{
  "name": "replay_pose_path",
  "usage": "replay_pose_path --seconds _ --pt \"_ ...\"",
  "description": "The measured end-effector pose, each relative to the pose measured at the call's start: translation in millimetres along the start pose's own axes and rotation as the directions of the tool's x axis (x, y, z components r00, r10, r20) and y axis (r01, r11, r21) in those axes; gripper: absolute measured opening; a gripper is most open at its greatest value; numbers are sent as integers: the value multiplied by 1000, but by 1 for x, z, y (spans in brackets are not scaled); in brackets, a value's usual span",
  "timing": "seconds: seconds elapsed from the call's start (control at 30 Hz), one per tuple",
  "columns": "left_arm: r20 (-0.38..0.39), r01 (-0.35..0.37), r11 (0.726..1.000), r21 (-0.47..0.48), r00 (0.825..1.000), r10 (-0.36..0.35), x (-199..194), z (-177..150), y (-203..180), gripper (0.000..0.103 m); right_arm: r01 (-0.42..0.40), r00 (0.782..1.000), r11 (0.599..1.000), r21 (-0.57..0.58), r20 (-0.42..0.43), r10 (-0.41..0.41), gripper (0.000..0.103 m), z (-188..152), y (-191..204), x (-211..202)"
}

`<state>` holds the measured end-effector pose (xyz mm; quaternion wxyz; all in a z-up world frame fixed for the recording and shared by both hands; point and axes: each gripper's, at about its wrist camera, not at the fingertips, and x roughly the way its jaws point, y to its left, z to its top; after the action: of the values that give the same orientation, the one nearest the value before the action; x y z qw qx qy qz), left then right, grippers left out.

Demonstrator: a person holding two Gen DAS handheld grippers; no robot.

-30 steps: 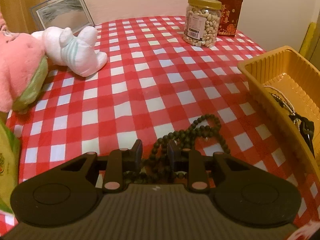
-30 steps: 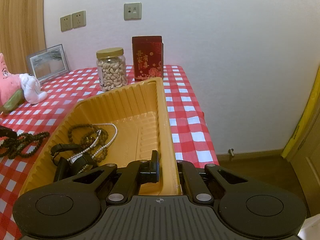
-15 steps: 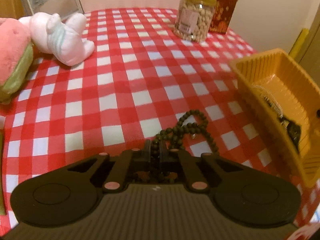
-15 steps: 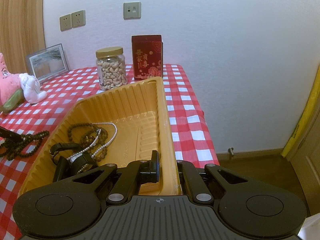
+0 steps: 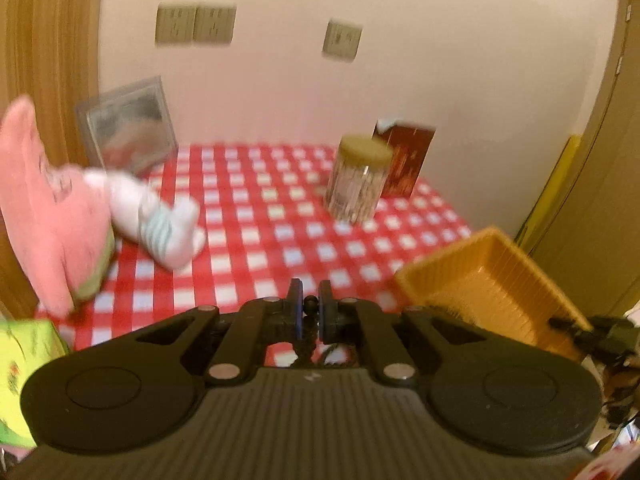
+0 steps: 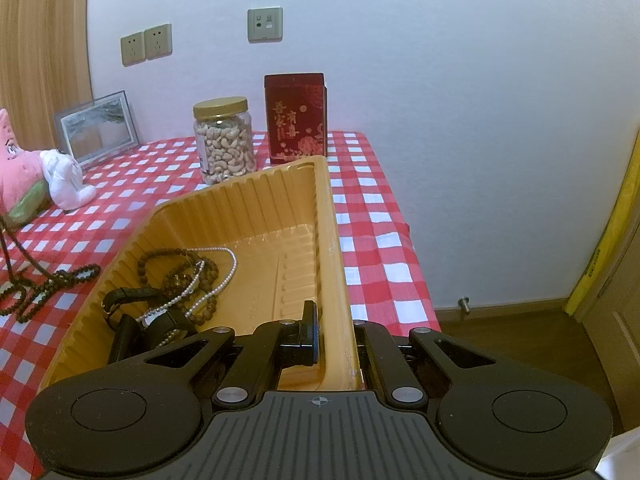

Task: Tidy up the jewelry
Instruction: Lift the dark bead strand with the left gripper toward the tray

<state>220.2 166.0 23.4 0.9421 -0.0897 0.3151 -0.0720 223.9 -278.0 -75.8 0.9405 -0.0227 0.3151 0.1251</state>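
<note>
Once the left gripper [image 5: 309, 307] had clamped the dark bead necklace [image 6: 44, 286] and lifted (tail trailing), the right gripper [image 6: 334, 330] kept pinching the yellow tray [image 6: 256, 204] wall; drop-in likely followed.

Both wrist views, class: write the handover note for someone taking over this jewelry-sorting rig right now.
Left gripper: shut on the dark bead necklace, one bead showing between its fingers; strands hang from the raised grip while the rest lies on the checked cloth.
Right gripper: fingers clamp the yellow tray by its right wall.
Done: a brown bead bracelet, a pearl strand and a black watch are in the tray.
Left: carry the necklace over the tray wall and release it inside.
</note>
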Motion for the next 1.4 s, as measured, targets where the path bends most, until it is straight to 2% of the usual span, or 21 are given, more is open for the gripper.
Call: replay_pose_path --seconds 0.37,0.77,1.0,1.2,1.3,1.4 --pt "177 58 997 55 982 -67 -59 65 -18 6 0 1000 1000 1 3 0 3 1 0 -1" --pt "300 108 977 181 940 -160 -95 132 -53 6 2 1000 1000 2 2 -2 3 1 2 -2" --pt "349 139 957 256 909 -226 -104 161 -78 6 4 1000 1000 6 3 -4 3 0 2 -2" --pt "346 220 931 292 883 -318 -102 174 -103 6 4 1000 1000 5 3 -4 3 0 2 -2" --pt "347 273 911 311 859 -376 -101 180 -118 6 4 1000 1000 5 3 -4 3 0 2 -2" --pt "353 322 883 341 827 -438 -104 187 -136 6 3 1000 1000 5 4 -3 3 0 2 -2"
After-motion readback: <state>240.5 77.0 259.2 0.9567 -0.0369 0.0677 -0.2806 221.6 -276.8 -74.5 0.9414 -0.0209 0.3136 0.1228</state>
